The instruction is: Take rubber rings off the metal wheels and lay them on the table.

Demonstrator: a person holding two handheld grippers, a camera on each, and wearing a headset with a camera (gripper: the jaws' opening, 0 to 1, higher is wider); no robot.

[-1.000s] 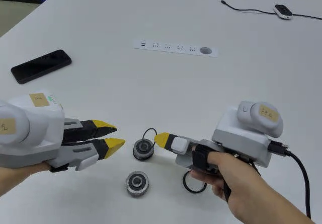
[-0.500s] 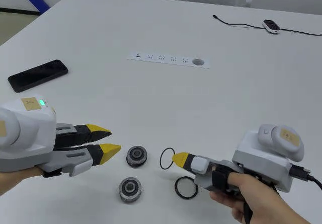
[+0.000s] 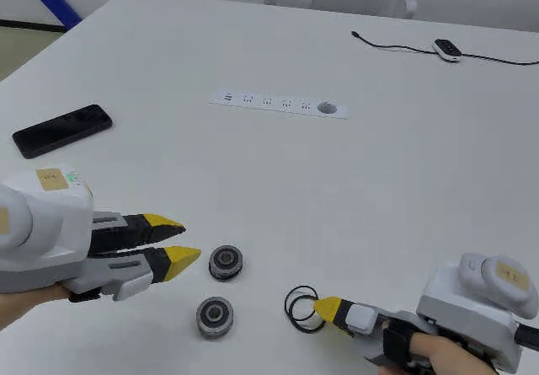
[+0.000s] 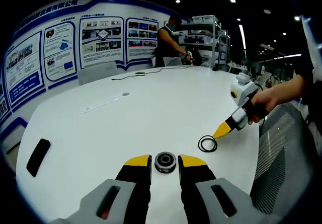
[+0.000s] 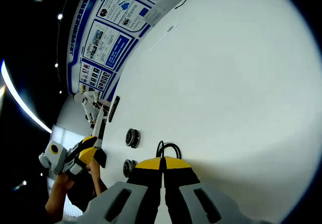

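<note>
Two metal wheels lie near the table's front: one (image 3: 225,261) just right of my left gripper (image 3: 173,238), the other (image 3: 215,316) nearer me. The left gripper (image 4: 165,160) is open, and the first wheel (image 4: 165,162) sits on the table just beyond the gap between its yellow tips. To the right, two thin black rubber rings (image 3: 301,306) overlap on the table. My right gripper (image 3: 327,309) is shut at their edge, and one ring (image 5: 168,148) runs into its closed tips (image 5: 162,163). Both wheels (image 5: 132,137) (image 5: 129,167) appear in the right gripper view too.
A black phone (image 3: 61,130) lies at the far left. A white power strip (image 3: 278,104) is set in the table's middle. A small remote on a cable (image 3: 446,50) lies at the far right. A person (image 4: 168,43) stands beyond the table.
My right gripper has drawn right and toward me from the wheel, carrying a ring down onto the ring that lay on the table. The left gripper stays open by the wheels.
</note>
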